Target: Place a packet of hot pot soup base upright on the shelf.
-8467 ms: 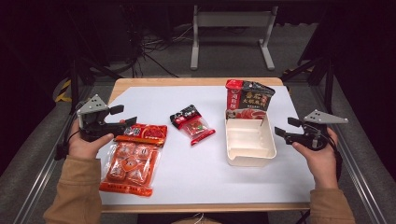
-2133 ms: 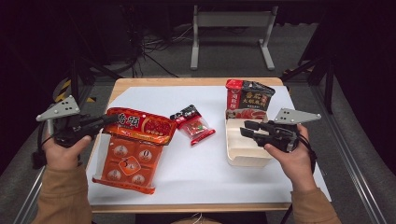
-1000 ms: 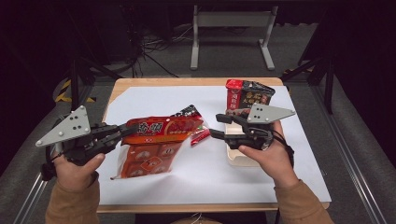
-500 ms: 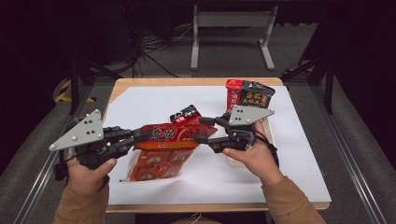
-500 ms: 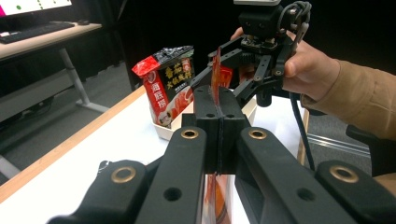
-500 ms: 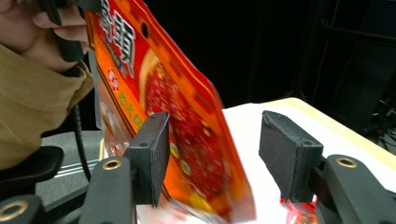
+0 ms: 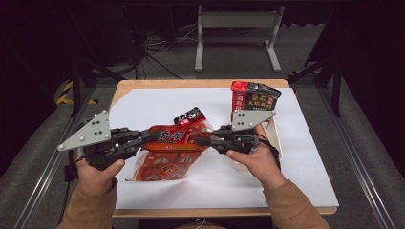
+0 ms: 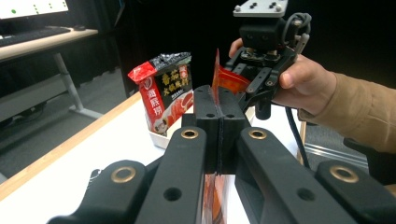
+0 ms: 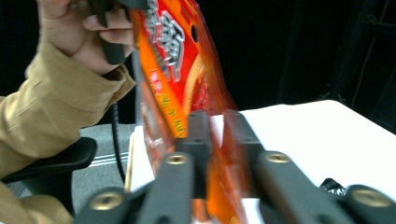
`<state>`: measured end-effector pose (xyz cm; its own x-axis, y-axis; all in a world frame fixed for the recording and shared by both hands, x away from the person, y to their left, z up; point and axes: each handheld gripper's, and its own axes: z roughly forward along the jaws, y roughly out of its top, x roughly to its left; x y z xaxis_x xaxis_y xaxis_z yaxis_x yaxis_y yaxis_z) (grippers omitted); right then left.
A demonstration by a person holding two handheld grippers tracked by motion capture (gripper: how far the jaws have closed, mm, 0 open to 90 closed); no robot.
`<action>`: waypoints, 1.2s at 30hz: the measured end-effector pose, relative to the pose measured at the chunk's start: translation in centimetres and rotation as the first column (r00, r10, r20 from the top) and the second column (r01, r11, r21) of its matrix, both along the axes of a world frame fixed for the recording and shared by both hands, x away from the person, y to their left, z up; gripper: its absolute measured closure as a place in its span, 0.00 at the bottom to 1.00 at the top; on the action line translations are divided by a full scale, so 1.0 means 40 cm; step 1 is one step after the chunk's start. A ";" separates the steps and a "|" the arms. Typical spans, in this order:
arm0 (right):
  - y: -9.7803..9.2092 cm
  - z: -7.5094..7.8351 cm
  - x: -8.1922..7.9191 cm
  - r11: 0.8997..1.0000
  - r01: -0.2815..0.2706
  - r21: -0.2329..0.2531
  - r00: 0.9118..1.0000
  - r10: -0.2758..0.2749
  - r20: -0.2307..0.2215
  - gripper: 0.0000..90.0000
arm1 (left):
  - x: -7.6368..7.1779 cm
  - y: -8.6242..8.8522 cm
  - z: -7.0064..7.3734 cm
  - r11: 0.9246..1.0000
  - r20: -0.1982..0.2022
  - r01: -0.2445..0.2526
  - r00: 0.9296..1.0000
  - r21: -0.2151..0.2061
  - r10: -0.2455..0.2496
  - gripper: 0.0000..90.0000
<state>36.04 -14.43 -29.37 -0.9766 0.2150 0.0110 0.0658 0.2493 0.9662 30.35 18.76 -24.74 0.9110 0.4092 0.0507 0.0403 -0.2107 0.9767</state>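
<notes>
High view: left gripper [image 7: 152, 136] fingers pinch the orange snack bag [image 7: 177, 140]; right gripper [image 7: 199, 141] fingers straddle its other end, slightly spread. Clamp fully before pulling apart.

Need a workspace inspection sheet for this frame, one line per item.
Surface: white sheet on a wooden table.
Job's things: large orange-red packet lifted between both grippers, top edge held.
Clutter: small red-black sachet; upright red-black bag in the white tray.
Grippers: left gripper shut on the packet's top edge; right gripper around the opposite end, grip blurred.
Cables: black cable trails from right gripper; loose cables on the floor.
Surroundings: grey stand, dark room.
</notes>
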 end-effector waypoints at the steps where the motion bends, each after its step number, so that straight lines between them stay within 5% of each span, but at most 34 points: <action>1: 0.000 0.002 -0.004 1.000 0.000 -0.001 1.000 0.000 0.014 0.96 | 0.001 0.000 -0.001 1.000 0.004 -0.003 1.000 0.002 0.003 1.00; 11: -0.001 0.033 -0.027 0.999 0.038 -0.025 0.999 -0.037 0.039 1.00 | 0.022 0.015 -0.013 0.999 -0.018 0.009 1.000 -0.040 -0.010 1.00; 21: -0.009 0.070 -0.042 0.996 0.061 -0.067 0.998 -0.059 0.027 1.00 | 0.046 0.016 -0.032 0.999 -0.050 0.006 0.999 -0.038 -0.008 0.95; 36: -0.023 0.142 -0.045 0.984 0.111 -0.137 0.994 -0.110 0.014 1.00 | 0.075 0.028 -0.048 0.996 -0.060 -0.088 0.994 0.010 0.088 0.56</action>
<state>34.24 -15.37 -23.68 -0.9466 0.3208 -0.0325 0.0942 0.3713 0.9237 33.36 19.88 -26.68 0.8731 0.4876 -0.0002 0.1183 -0.2113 0.9702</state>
